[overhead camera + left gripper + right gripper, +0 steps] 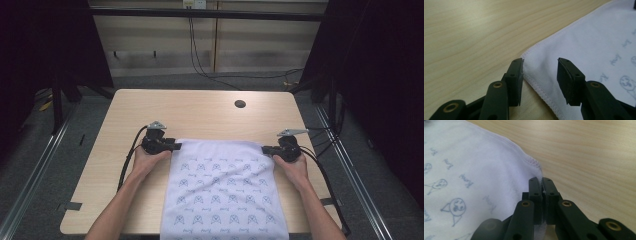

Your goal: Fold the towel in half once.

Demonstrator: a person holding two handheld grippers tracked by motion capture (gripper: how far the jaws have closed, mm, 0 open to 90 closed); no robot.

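Note:
A white cloth (222, 190) printed with small blue figures lies flat on the wooden table (200, 112) and hangs over its near edge. My left gripper (172, 146) sits at the cloth's far left corner (529, 53); its jaws stand open, the corner's hem between them, the pads (564, 81) not pressing on it. My right gripper (267, 149) is at the far right corner, its jaws shut on the cloth's corner (534, 167), with fabric pinched between the pads (537, 195).
A round cable hole (240, 104) lies in the table's far right part. Black cables (127, 160) trail from both grippers along the forearms. Metal rails (35, 170) run along the floor on both sides of the table.

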